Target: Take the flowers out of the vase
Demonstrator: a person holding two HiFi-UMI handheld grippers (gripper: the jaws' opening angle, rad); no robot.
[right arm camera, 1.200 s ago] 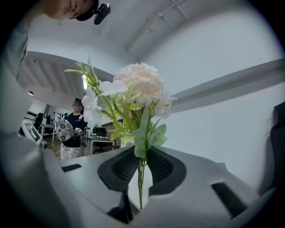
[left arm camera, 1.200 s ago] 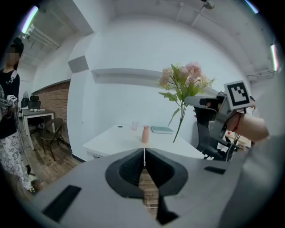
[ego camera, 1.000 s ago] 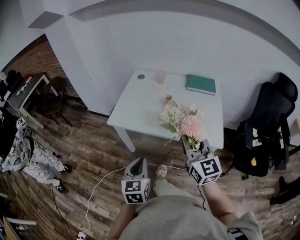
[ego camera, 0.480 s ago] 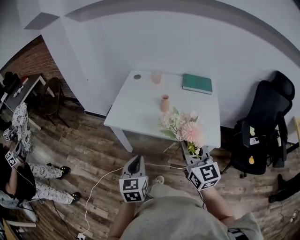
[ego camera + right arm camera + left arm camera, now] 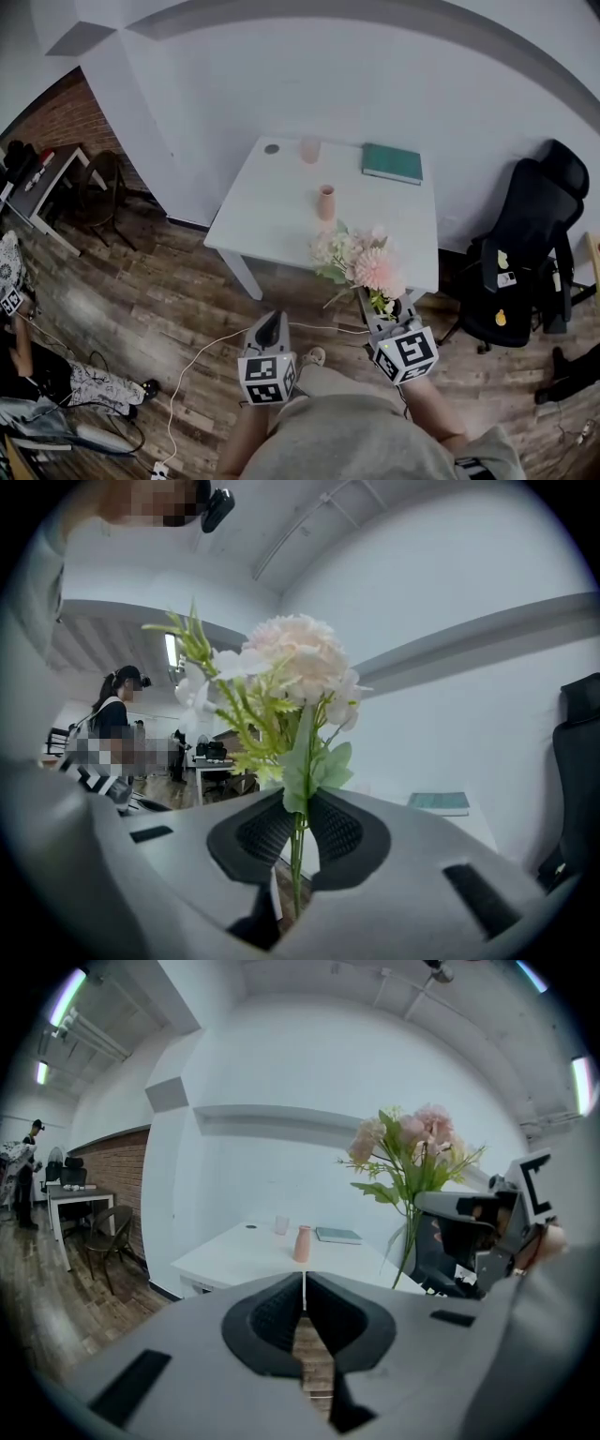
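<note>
A slim pink vase [image 5: 325, 202] stands upright and empty on the white table [image 5: 272, 216]; in the left gripper view the vase [image 5: 302, 1243] appears straight ahead. My right gripper [image 5: 372, 300] is shut on the green stems of a bunch of pink and white flowers [image 5: 361, 262], held upright over the table's near edge, apart from the vase. The right gripper view shows the stems pinched between the pads [image 5: 330, 829] with the flowers [image 5: 291, 667] above them. My left gripper [image 5: 273, 325] hangs over the floor to the left, shut and holding nothing.
On the table's far side lie a green book [image 5: 393, 162], a pale cup [image 5: 310, 150] and a small dark disc [image 5: 271, 148]. A black office chair [image 5: 525, 253] stands to the right. A white cable [image 5: 197, 366] runs over the wooden floor. A person [image 5: 28, 375] is at far left.
The right gripper has drawn the flowers back toward me, away from the vase to the table's near edge. The left gripper has stayed put. The person at left has shifted.
</note>
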